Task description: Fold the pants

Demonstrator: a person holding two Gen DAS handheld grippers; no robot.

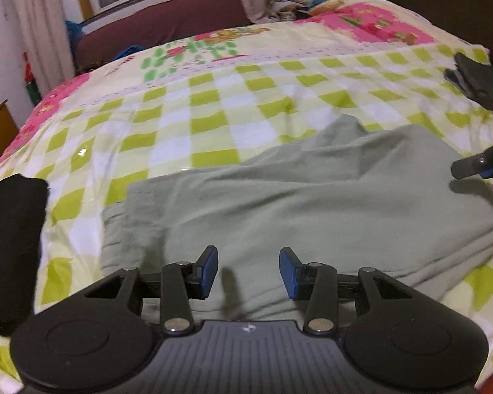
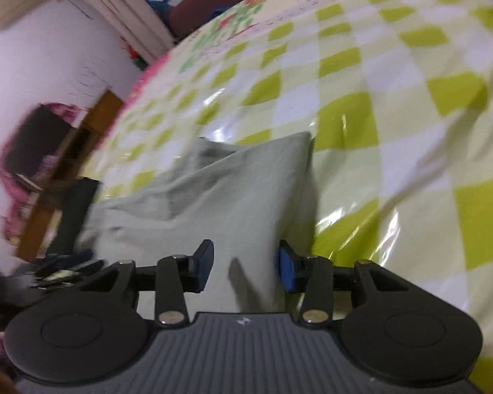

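We are looking at the pale green pants (image 1: 312,193) lying on the bed (image 1: 213,98), on its green-and-white checked cover, near the edge closest to us. They are already sitting in a compact, layered shape: along the left side in the left wrist view a lower layer is peeking out beneath the upper one, so we are judging that at least one fold is made. The top surface is still rumpled, with a raised peak near the far edge, and the bundle is looking broad, so we are guessing that another fold and some smoothing are left.

Our left claw (image 1: 249,271) is hovering just above the near part of the pants, its blue pads (image 1: 210,271) standing well apart with nothing between them. We cannot tell whether the fingertips are brushing the cloth.

Our right claw (image 2: 245,266) is likewise spread wide and gripping nothing. In its own view it is hanging over the end of the pants (image 2: 213,197), where a fold is standing up as a ridge between the fingers; contact is unclear there, since that picture is blurred. From the left wrist view we are also seeing the right claw (image 1: 476,164) at the far right, beside the cloth's edge.

A black item (image 1: 10,246) is lying at the left, apart from the pants.
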